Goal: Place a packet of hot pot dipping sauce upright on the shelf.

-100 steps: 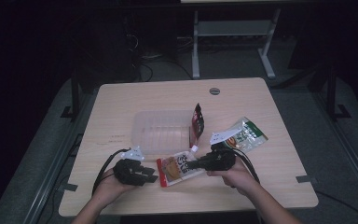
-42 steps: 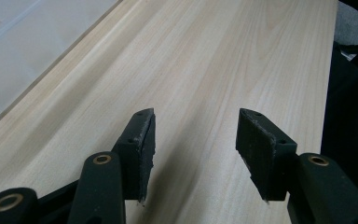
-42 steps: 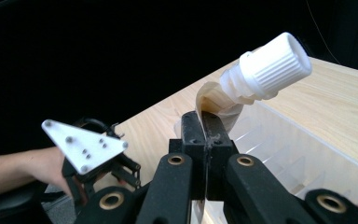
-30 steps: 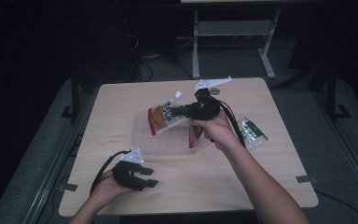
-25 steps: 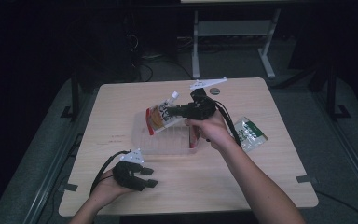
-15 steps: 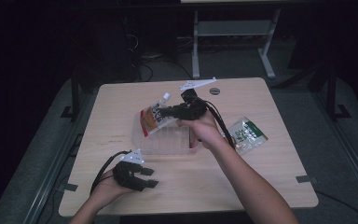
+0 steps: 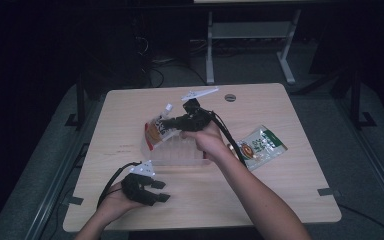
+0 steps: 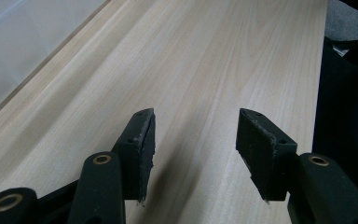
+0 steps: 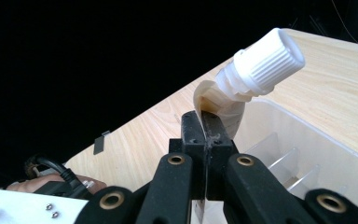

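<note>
High view: the table (image 7: 280,195) has bare wood along its left edge, its far edge and across most of the near right corner, so there is open room on those sides. A clear divided tray (image 7: 180,152) sits near the middle, a little toward the near edge, and a green snack packet (image 7: 261,147) lies flat to its right, well apart from the right edge. A small round hole (image 7: 230,97) sits near the far edge.

Over the tray's far left corner the right gripper (image 7: 172,121) holds an orange spouted pouch (image 7: 156,134) in the air, the pouch tilted with its white cap (image 7: 168,107) pointing toward the far edge. Right gripper view shows the jaws pinched tight on the pouch (image 9: 223,112) just below the ribbed cap (image 9: 265,60), with the tray's wall and dividers (image 9: 307,154) directly beneath (whether the pouch's lower end touches the tray I cannot tell). The right forearm reaches in from the near edge and crosses over the tray's near right corner, its black cable trailing beside the green packet.

Near the near left corner the left gripper (image 7: 161,191) rests low in the person's hand, pointing right along the near edge. Left gripper view shows its jaws spread wide with nothing between them, only bare table (image 8: 205,70) ahead and the tray's frosted wall (image 8: 23,42) off to one side.
</note>
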The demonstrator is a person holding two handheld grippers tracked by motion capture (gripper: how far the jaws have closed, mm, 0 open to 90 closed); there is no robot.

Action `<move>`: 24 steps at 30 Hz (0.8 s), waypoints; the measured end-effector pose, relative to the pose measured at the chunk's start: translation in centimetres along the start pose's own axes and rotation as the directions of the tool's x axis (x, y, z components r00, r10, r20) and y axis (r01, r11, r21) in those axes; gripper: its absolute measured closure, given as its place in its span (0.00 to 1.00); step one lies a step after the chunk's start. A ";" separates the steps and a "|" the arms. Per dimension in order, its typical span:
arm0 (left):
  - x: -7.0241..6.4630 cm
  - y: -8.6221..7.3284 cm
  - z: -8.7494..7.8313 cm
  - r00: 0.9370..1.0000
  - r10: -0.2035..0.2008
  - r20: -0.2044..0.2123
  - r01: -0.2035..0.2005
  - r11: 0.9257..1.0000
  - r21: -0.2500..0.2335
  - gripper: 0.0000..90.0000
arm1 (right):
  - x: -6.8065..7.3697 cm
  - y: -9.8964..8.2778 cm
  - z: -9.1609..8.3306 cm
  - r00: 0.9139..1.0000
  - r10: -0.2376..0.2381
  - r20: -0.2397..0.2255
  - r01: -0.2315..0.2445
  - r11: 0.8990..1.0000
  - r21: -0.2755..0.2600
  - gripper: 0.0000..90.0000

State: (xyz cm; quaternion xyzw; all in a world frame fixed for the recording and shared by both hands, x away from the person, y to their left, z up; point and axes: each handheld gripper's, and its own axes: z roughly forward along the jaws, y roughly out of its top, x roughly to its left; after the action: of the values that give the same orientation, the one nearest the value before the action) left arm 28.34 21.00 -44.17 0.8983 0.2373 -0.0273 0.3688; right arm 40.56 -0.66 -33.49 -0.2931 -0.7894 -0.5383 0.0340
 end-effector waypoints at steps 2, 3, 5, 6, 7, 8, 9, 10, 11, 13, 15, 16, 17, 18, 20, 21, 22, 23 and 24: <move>0.0 0.0 0.0 1.000 0.003 0.002 -0.003 1.000 0.006 0.52 | 0.0 -0.1 0.3 1.000 0.003 0.003 -0.003 1.000 0.007 1.00; 0.0 0.0 0.0 1.000 0.005 0.002 -0.005 1.000 0.010 0.52 | 0.0 -0.1 0.5 1.000 0.000 0.004 0.000 1.000 0.012 1.00; 0.0 0.0 0.0 1.000 0.007 0.001 -0.007 1.000 0.012 0.52 | -0.1 -0.3 0.8 1.000 0.002 0.005 -0.002 1.000 0.019 1.00; 0.0 0.0 0.0 1.000 0.008 0.001 -0.008 1.000 0.012 0.52 | -0.1 -0.4 1.0 1.000 0.001 0.007 -0.001 1.000 0.023 0.99; 0.0 0.0 0.1 1.000 0.009 0.002 -0.009 1.000 0.014 0.52 | -0.1 -0.4 1.1 1.000 0.003 0.006 -0.004 1.000 0.027 0.99; 0.0 0.0 0.1 1.000 0.009 0.002 -0.009 1.000 0.014 0.52 | -0.1 -0.5 1.3 1.000 0.004 0.008 -0.004 1.000 0.030 0.99; 0.0 0.0 0.0 1.000 0.012 0.001 -0.012 1.000 0.016 0.52 | -0.1 -0.5 1.4 1.000 0.006 0.010 -0.006 0.999 0.033 0.99; 0.0 0.0 0.0 1.000 0.010 0.002 -0.010 1.000 0.015 0.52 | -0.2 -0.6 1.5 1.000 0.006 0.010 -0.006 0.999 0.038 0.99; 0.0 0.0 0.0 1.000 0.011 0.002 -0.011 1.000 0.016 0.52 | -0.2 -0.6 1.7 1.000 0.005 0.012 -0.005 0.999 0.040 0.99; 0.0 0.0 0.1 1.000 0.011 0.002 -0.011 1.000 0.016 0.52 | -0.3 -0.7 1.9 1.000 0.005 0.010 -0.006 0.999 0.045 0.99; 0.0 0.0 0.0 1.000 0.012 0.002 -0.012 1.000 0.021 0.52 | -0.4 -0.8 2.1 1.000 0.010 0.012 -0.011 0.999 0.048 0.99; 0.0 0.0 0.1 1.000 0.012 0.003 -0.012 1.000 0.021 0.52 | -0.4 -0.8 2.2 1.000 0.008 0.011 -0.009 0.999 0.049 0.99; 0.0 0.0 0.1 1.000 0.011 0.003 -0.011 1.000 0.020 0.52 | -0.5 -0.8 2.3 1.000 0.010 0.011 -0.010 0.999 0.050 0.99; 0.0 0.0 0.1 1.000 0.011 0.004 -0.011 1.000 0.021 0.52 | -0.5 -0.9 2.4 1.000 0.010 0.012 -0.010 0.999 0.050 0.99; 0.0 0.0 0.1 1.000 0.009 0.005 -0.009 1.000 0.021 0.52 | -0.5 -0.9 2.6 1.000 0.015 0.013 -0.016 0.998 0.054 0.99; 0.0 0.0 0.1 1.000 0.008 0.006 -0.008 1.000 0.021 0.52 | -0.5 -0.9 2.7 1.000 0.016 0.013 -0.017 0.998 0.054 0.99; 0.0 0.0 0.1 1.000 0.009 0.006 -0.009 1.000 0.021 0.52 | -0.6 -0.9 2.8 1.000 0.015 0.015 -0.016 0.998 0.057 0.99; 0.0 0.0 0.2 1.000 0.009 0.006 -0.009 1.000 0.020 0.52 | -0.6 -0.9 2.9 1.000 0.012 0.016 -0.013 0.998 0.058 0.99; 0.0 0.0 0.2 1.000 0.009 0.006 -0.010 1.000 0.022 0.52 | -0.6 -1.0 3.0 1.000 0.012 0.018 -0.013 0.998 0.060 0.99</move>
State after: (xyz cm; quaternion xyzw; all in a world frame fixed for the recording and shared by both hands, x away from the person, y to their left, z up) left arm 28.34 20.87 -44.28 0.9033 0.2315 -0.0310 0.3599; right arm 41.35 1.44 -35.75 -0.3016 -0.8037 -0.5114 0.0395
